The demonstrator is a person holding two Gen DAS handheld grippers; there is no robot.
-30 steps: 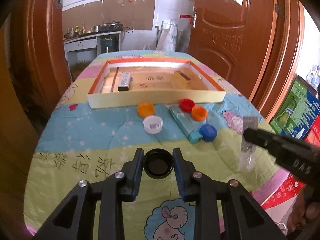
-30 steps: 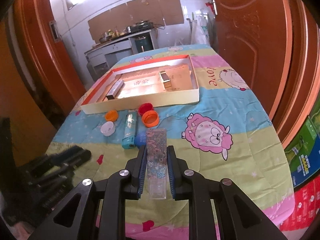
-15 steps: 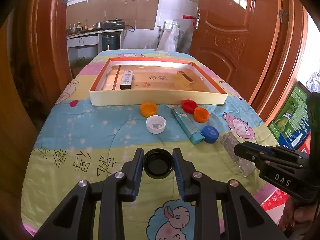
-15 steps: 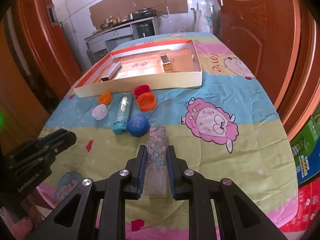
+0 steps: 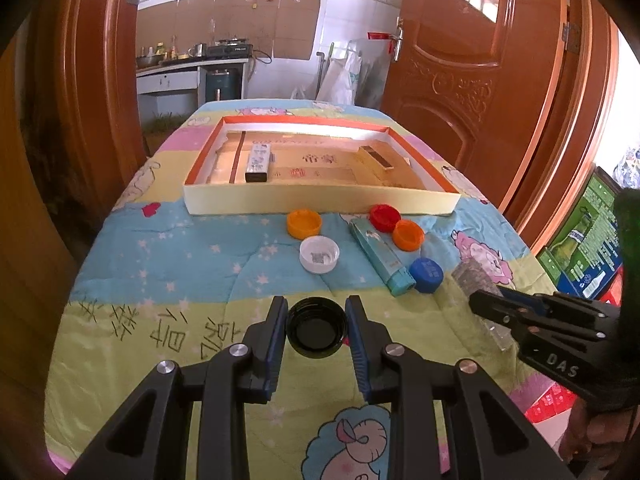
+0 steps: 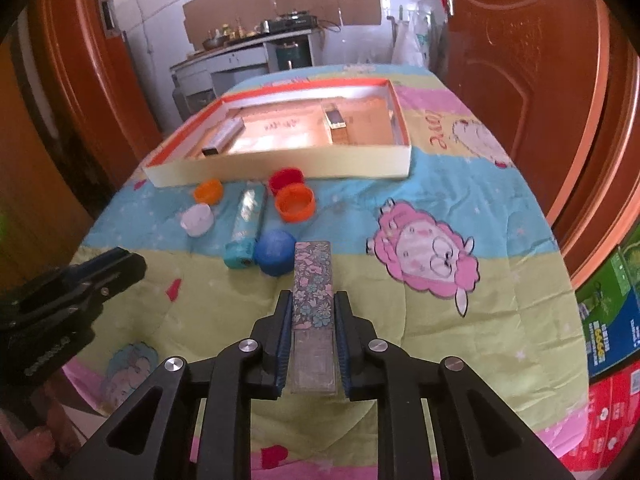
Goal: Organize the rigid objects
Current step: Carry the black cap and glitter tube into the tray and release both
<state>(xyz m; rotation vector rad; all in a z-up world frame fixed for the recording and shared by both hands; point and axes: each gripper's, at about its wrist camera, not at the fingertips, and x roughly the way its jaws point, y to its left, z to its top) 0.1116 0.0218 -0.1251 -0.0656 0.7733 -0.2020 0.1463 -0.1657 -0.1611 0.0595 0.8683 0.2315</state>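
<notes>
My left gripper point(image 5: 316, 312) is shut on a black bottle cap point(image 5: 317, 327), held low over the quilted table. My right gripper point(image 6: 313, 306) is shut on a clear flat box with a floral print point(image 6: 313, 288), lying level just above the quilt; it also shows in the left wrist view point(image 5: 474, 280). Ahead lie orange caps point(image 5: 304, 223) point(image 5: 408, 235), a red cap point(image 5: 385, 218), a white cap point(image 5: 319, 254), a blue cap point(image 5: 428, 274) and a teal box point(image 5: 380, 254). The shallow cardboard tray point(image 5: 320, 200) behind them holds a remote-like box point(image 5: 259, 163) and a yellow box point(image 5: 376, 158).
The table is covered by a cartoon quilt point(image 6: 440, 208). Wooden doors point(image 5: 460, 60) stand on both sides. Green and red cartons point(image 6: 608, 344) sit on the floor at the right. A kitchen counter point(image 5: 188, 68) is far behind.
My right gripper has tilted the floral box from upright to lying flat and lowered it toward the quilt beside the blue cap. My left gripper has kept the black cap nearly in place.
</notes>
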